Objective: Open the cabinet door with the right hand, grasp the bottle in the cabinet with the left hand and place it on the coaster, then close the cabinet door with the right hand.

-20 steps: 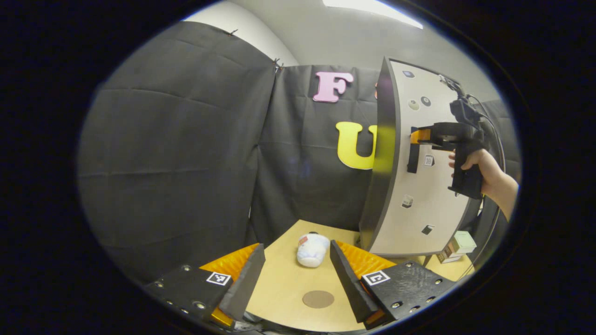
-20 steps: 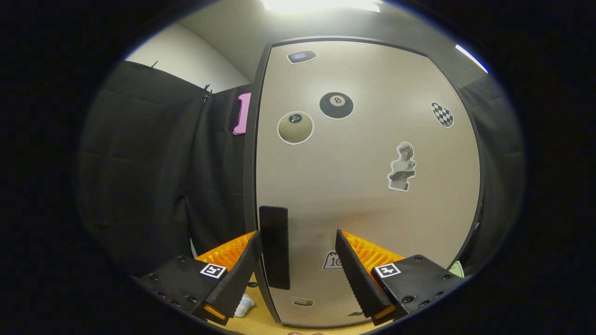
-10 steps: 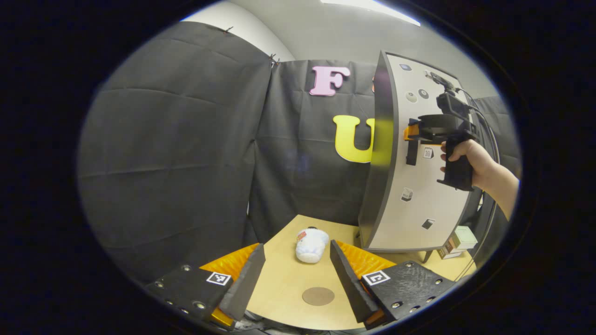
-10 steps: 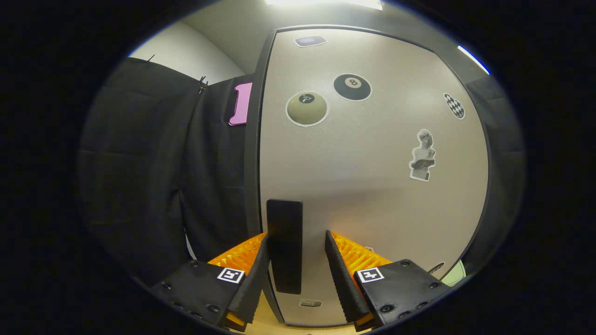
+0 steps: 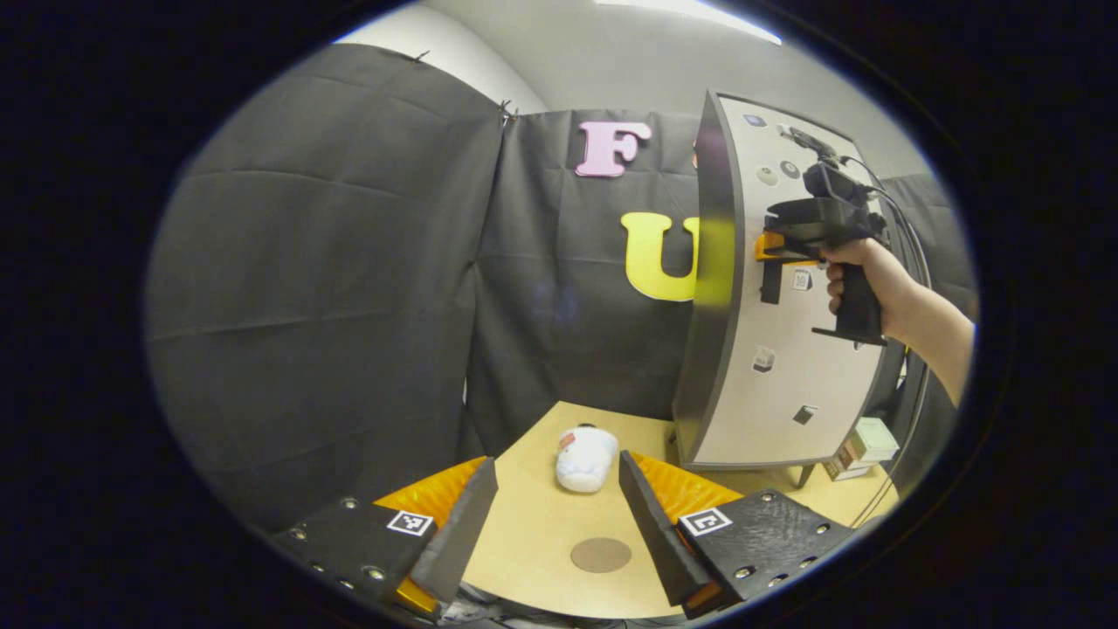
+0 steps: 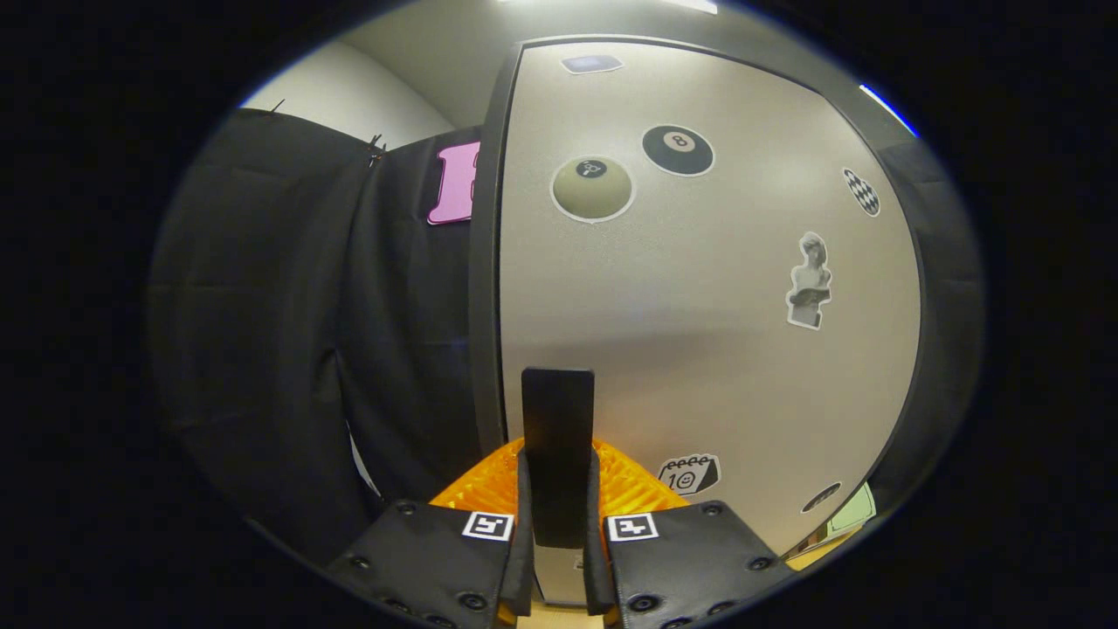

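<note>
Black cloth (image 5: 332, 288) walls a pale wooden table (image 5: 533, 533) under a ceiling light (image 5: 690, 9).

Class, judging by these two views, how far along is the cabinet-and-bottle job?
Barely begun. The right gripper is shut on the door handle, but the cabinet door looks closed. The left gripper waits open above the coaster. Opening, fetching the bottle, placing and closing remain.

In the left gripper view, the left gripper (image 5: 557, 515) hangs wide open over a tan table (image 5: 533, 533) bearing a white bottle (image 5: 585, 458) lying beyond a round brown coaster (image 5: 601, 555), while a hand (image 5: 860, 275) holds the right gripper (image 5: 767, 249) at the cabinet door's (image 5: 786, 349) dark handle (image 5: 770, 281).
</note>
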The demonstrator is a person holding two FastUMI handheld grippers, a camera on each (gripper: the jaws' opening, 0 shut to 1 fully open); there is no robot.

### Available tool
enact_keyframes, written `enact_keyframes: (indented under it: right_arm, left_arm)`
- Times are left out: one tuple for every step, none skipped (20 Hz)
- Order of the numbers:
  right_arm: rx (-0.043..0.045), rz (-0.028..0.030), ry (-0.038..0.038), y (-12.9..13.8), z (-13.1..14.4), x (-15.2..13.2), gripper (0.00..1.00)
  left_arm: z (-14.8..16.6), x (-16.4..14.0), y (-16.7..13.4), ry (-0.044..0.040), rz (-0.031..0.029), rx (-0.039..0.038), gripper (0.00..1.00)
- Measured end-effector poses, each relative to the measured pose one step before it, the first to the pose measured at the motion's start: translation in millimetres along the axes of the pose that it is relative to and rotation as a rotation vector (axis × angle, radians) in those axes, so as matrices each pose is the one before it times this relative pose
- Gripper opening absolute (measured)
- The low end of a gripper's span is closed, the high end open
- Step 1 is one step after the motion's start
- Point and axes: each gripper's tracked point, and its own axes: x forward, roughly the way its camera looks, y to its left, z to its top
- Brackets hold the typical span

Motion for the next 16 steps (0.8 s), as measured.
enact_keyframes:
  right_arm:
    - [0.03098,0.01979,0.00023,3.39,-0.14,0.35,0.25]
    - [0.01373,0.0172,0.01248,2.85,-1.23,-0.07,0.19]
    - [-0.02309,0.013,0.00288,-0.49,1.0,-1.51,0.14]
    - [-0.02295,0.01056,-0.00048,-1.64,-0.28,-0.95,0.1]
    - [-0.00909,0.00863,0.00173,0.93,-1.15,-1.26,0.13]
    - [-0.00066,0.0098,-0.0014,0.0,-0.11,-1.28,0.13]
    - [0.0026,0.01183,-0.00003,0.4,-0.4,-1.59,0.1]
    - [0.00107,0.01154,0.00278,0.31,-0.7,-2.25,0.14]
    - [-0.00665,0.01116,-0.00268,-0.18,0.22,-3.85,0.14]
    - [-0.00982,0.01191,0.00169,0.52,-0.39,-4.3,0.14]
    - [-0.00772,0.01401,-0.00032,3.31,0.2,-6.07,0.13]
    - [-0.0051,0.01506,0.00226,2.28,0.17,-6.28,0.13]
    - [-0.00383,0.01685,0.00004,4.02,1.37,-7.52,0.14]
    - [-0.00371,0.01926,-0.00073,2.1,0.71,-7.08,0.13]
    - [0.00105,0.02019,-0.00088,-0.7,-1.68,-4.35,0.1]
    - [0.00106,0.01984,0.00083,-0.92,-1.28,-5.37,0.14]
  left_arm:
    - [-0.22,0.38,0.16,0.0047,0.00138,-0.00217,0.87]
    - [-0.41,-0.59,0.54,0.00385,0.00264,-0.00053,0.85]
    - [0.34,0.59,-0.01,0.00272,0.00307,0.00064,0.87]
    - [-0.38,-0.54,-0.34,0.00187,0.00075,0.00054,0.87]
    - [0.46,0.29,-0.84,0.00135,-0.00159,0.00181,0.87]
    - [-0.24,-0.81,0.17,0.00005,-0.0033,0.00322,0.87]
    - [0.67,-0.3,-0.84,0.00075,-0.00479,0.00419,0.87]
    - [-0.31,-0.94,0.3,-0.00056,-0.00497,0.00372,0.87]
    - [0.43,-0.17,-0.73,-0.00023,-0.00527,0.00239,0.87]
    - [-1.16,0.11,-0.25,0.00244,-0.00698,0.00096,0.85]
    - [-0.91,-0.13,-0.81,0.00684,-0.0066,-0.00035,0.87]
    - [-0.62,-1.11,-0.09,0.00539,-0.00853,-0.00115,0.85]
    - [1.02,-0.67,-0.7,0.00303,-0.00627,-0.00106,0.86]
    - [0.76,-0.25,-0.33,-0.00123,-0.00668,-0.00026,0.85]
    - [1.66,-0.1,-0.84,0.00063,-0.00355,0.00154,0.85]
    - [0.83,-1.12,-0.07,0.0056,0.00053,0.00373,0.85]
